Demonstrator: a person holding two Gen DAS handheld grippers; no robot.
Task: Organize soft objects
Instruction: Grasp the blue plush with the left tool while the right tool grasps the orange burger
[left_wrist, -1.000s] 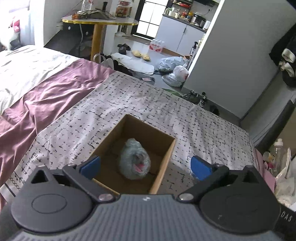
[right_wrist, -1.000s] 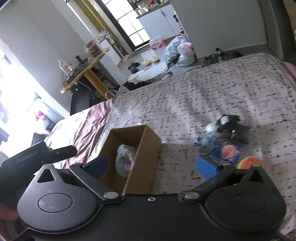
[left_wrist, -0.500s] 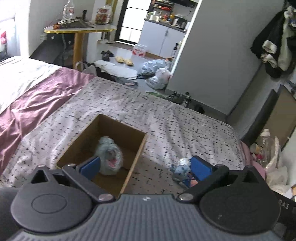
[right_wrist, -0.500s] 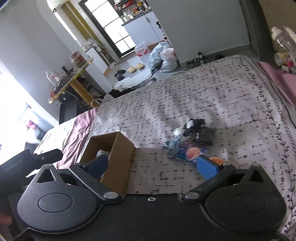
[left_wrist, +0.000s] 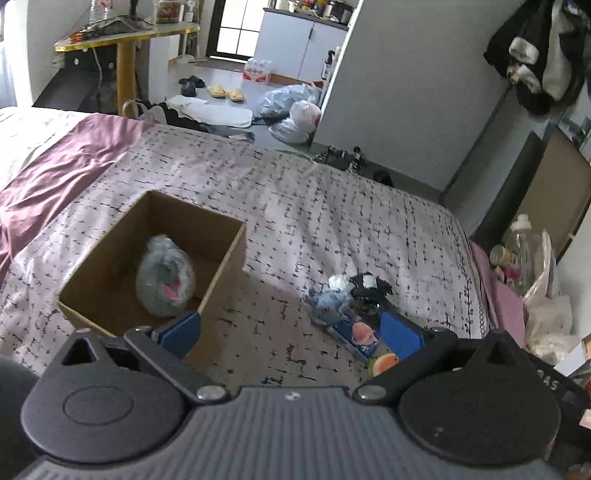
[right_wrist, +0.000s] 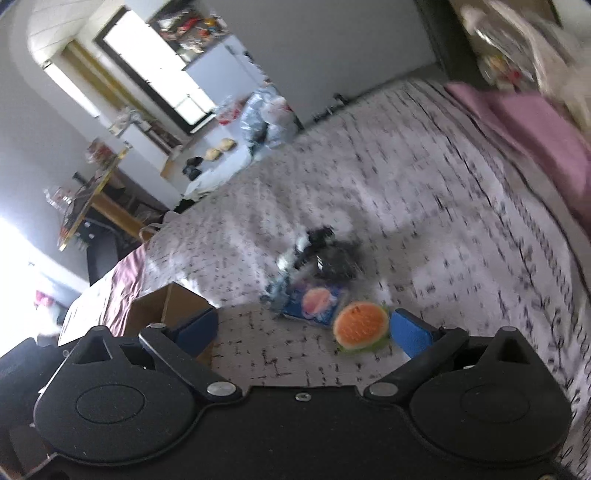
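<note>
A: What lies on the white bedspread with black dashes (left_wrist: 332, 206)?

B: Left of centre in the left wrist view, an open brown cardboard box (left_wrist: 229, 266) holds a grey fuzzy plush with a pink patch (left_wrist: 164, 282). Right of centre lies a heap: a pale blue soft toy (left_wrist: 330, 301), a black-and-white soft item (left_wrist: 367, 286), a flat blue packet with a pink round print (left_wrist: 356, 334), and an orange-faced, green-rimmed plush slice (right_wrist: 361, 325).

A: And the tongs?

B: The left gripper (left_wrist: 290, 330) stands wide open and holds nothing. The right gripper (right_wrist: 303, 332), blurred, has just been closing slightly yet remains wide, nothing clamped; the slice sits just beside its right blue pad (right_wrist: 410, 334).
</note>
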